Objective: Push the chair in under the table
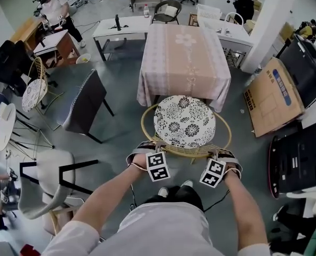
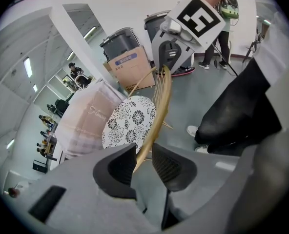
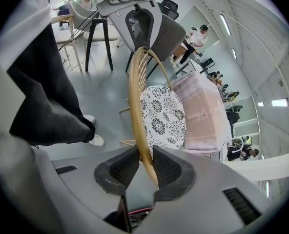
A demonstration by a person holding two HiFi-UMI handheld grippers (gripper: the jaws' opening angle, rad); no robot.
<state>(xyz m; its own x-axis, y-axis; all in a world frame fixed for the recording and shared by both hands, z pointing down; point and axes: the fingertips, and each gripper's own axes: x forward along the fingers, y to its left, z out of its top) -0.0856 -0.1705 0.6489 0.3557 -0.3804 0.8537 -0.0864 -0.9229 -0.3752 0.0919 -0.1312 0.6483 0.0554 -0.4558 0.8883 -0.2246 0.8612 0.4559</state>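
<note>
Two hand-held tools working on a rattan chair [image 1: 184, 122]. The left tool [image 2: 143, 162] and the right tool [image 3: 144, 167] are both pointing steeply down at the chair's curved back hoop [image 1: 187, 153], one at each end of its nearest stretch, with a marker cube riding on each.

The right tool is clenching the hoop: the cane is running straight between its two ribbed pads, and both pads are pressing on it. The left tool is standing released around the same hoop. The cane is passing between its jaws and lying against one pad, while a gap is showing at the other.

The chair is sitting on the floor just ahead of both tools, with its round flowered cushion [image 2: 130, 121] facing up. Beyond the cushion, the surface [image 1: 184, 57] is carrying a pale pink tablecloth [image 3: 203, 113]. The far edge of the seat is reaching the cloth's hanging hem, while most of the seat is lying outside it.

Behind the tools, the person's white shoes [image 1: 186, 184] are standing on the grey floor. A cardboard box [image 1: 273, 95] is lying well off to the right tool's side, and a dark chair [image 1: 86, 103] is standing off to the left tool's side.
</note>
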